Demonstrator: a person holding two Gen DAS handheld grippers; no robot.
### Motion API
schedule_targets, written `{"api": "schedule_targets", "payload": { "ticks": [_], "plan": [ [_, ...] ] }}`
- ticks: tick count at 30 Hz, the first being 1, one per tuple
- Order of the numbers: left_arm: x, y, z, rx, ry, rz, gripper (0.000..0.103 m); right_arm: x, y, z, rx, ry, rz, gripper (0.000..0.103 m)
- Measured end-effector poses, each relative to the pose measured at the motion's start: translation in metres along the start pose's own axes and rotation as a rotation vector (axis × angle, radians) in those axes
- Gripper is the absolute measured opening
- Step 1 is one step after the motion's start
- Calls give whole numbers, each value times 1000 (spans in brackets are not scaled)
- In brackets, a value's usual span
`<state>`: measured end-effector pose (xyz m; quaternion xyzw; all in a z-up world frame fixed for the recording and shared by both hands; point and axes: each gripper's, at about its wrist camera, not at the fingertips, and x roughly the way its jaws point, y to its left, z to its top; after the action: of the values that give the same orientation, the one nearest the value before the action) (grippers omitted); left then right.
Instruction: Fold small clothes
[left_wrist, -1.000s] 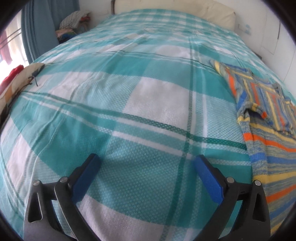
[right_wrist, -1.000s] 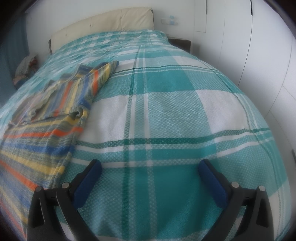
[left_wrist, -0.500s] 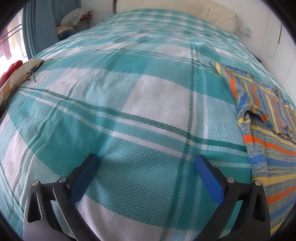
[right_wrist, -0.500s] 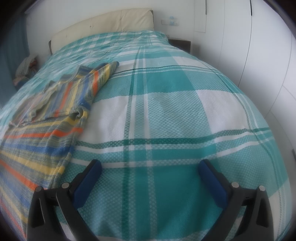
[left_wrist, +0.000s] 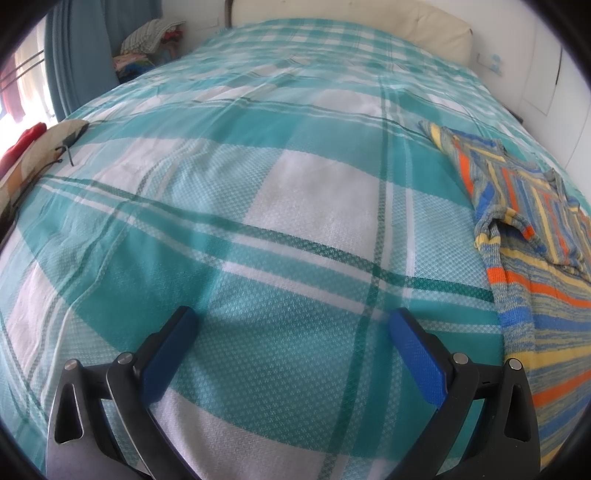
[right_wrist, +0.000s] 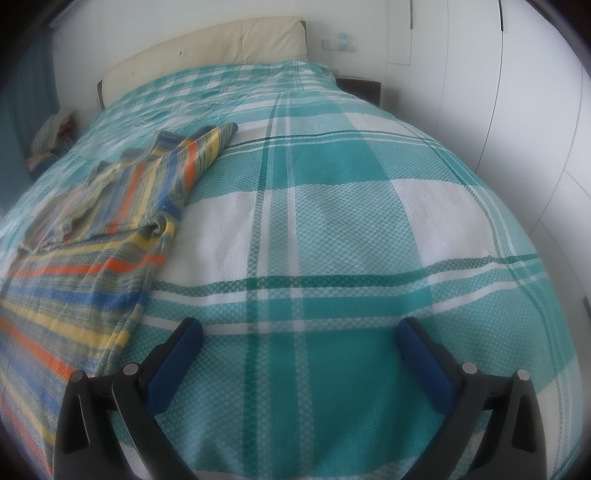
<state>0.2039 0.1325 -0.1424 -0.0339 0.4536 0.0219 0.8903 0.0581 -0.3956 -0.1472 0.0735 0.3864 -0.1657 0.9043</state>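
The left hand-held gripper (left_wrist: 291, 328) is wide apart and holds nothing. The right hand-held gripper (right_wrist: 299, 338) is wide apart too, and it is empty as well. Both hang over the bed (left_wrist: 258, 206) with its green and white checked cover.

The striped sweater (left_wrist: 535, 266) lies flat on the bed between the two. It is off to the right of the left hand-held gripper and off to the left of the right one (right_wrist: 92, 240). One sleeve (right_wrist: 199, 155) is folded over and points up toward the head of the bed.

The sweater looks soft and floppy (it is knit, so it may stretch a bit). It should be light and will bend wherever it gets lifted. It will not slip much on the bumpy bed cover, I think.

A good place to pinch is the edge nearest each hand-held gripper, low by the hem or up by the shoulder. Pinch only the sweater, not the bed cover under it. If just one layer gets picked up, the fold could come out crooked.
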Motion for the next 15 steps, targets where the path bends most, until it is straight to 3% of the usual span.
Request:
{"api": "schedule_targets", "payload": {
  "ticks": [15],
  "plan": [
    [0,0,0,3,-1,6,103,0,0,0,0,0,1,103]
  ]
}}
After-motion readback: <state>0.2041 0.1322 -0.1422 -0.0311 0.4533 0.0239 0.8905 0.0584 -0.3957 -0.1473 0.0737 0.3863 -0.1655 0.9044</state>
